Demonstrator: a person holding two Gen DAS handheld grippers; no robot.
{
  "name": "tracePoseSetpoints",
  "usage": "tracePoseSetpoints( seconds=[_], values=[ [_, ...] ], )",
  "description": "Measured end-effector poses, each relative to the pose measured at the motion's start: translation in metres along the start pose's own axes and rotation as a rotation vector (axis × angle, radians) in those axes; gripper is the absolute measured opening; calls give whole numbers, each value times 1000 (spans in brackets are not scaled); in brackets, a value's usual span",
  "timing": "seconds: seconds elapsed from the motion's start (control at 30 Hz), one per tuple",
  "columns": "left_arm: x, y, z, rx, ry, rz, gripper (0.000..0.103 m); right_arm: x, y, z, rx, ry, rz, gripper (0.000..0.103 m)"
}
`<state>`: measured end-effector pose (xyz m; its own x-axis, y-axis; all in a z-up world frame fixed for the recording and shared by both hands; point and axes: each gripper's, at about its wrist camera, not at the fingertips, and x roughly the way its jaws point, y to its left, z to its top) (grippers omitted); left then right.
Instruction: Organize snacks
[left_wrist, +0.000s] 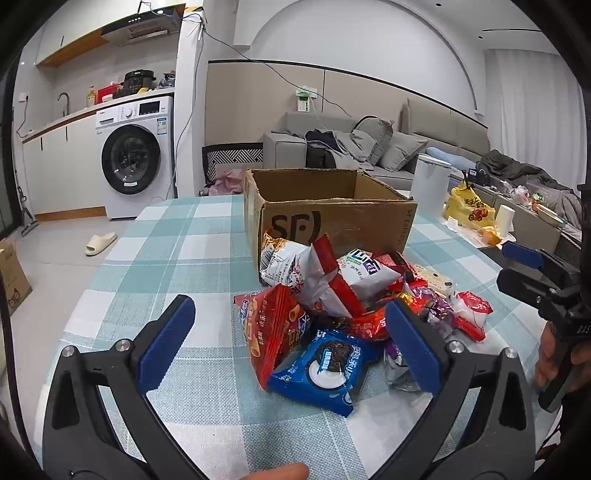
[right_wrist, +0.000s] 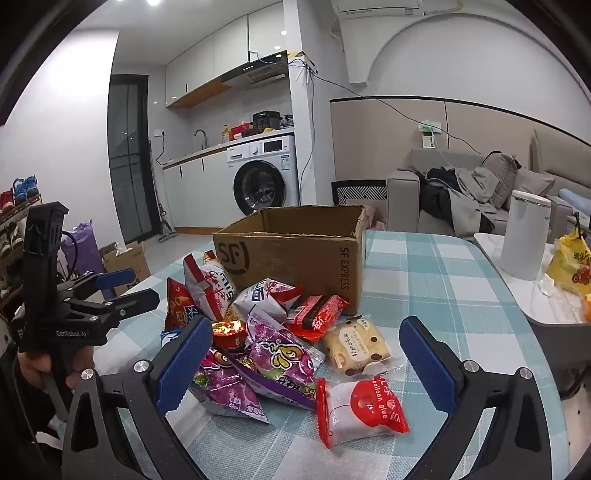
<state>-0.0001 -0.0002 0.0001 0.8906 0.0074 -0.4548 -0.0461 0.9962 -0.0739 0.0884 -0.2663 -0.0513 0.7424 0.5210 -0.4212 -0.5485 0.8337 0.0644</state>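
"SF" and "SF EXPRESS" on the cardboard box (right_wrist: 295, 254), "balloon glue" on the red-and-white packet (right_wrist: 364, 410).

- Washing machine (left_wrist: 136, 157): white, front-loading, under the kitchen counter.
- Range hood (right_wrist: 255, 74): mounted below the wall cabinets.
- Grey sofa (left_wrist: 388, 147): strewn with clothing.
- Slipper (left_wrist: 100, 243): lying on the floor.
- Yellow bag (left_wrist: 469, 208): beside a white cylindrical container (right_wrist: 526, 236).
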Motion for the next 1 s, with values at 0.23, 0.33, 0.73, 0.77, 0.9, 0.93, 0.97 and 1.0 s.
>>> tracePoseSetpoints(
  seconds=[0.23, 0.33, 0.73, 0.77, 0.9, 0.93, 0.97, 1.0],
  values=[
    [-4, -6, -2, 18, -18, 10, 103, -1, 3, 0, -26, -1, 0, 103],
    [-4, -6, -2, 19, -14, 6, 102, 2, 4, 1, -27, 3, -3, 103],
    [-7, -5, 1, 18, -11, -2, 102, 0, 5, 0, -32, 6, -6, 103],
    [-7, -5, 0, 18, -12, -2, 102, 1, 8, 0, -33, 6, -7, 103],
    [-7, -6, 0, 18, -13, -2, 102, 1, 8, 0, -33, 5, -7, 103],
    [-7, -5, 0, 18, -13, -2, 102, 1, 8, 0, -33, 6, -7, 103],
    [-7, -5, 0, 17, -13, -2, 102, 1, 8, 0, -33, 6, -9, 103],
    [-8, -5, 0, 17, -14, -2, 102, 1, 8, 0, -33, 6, -9, 103]
  ],
)
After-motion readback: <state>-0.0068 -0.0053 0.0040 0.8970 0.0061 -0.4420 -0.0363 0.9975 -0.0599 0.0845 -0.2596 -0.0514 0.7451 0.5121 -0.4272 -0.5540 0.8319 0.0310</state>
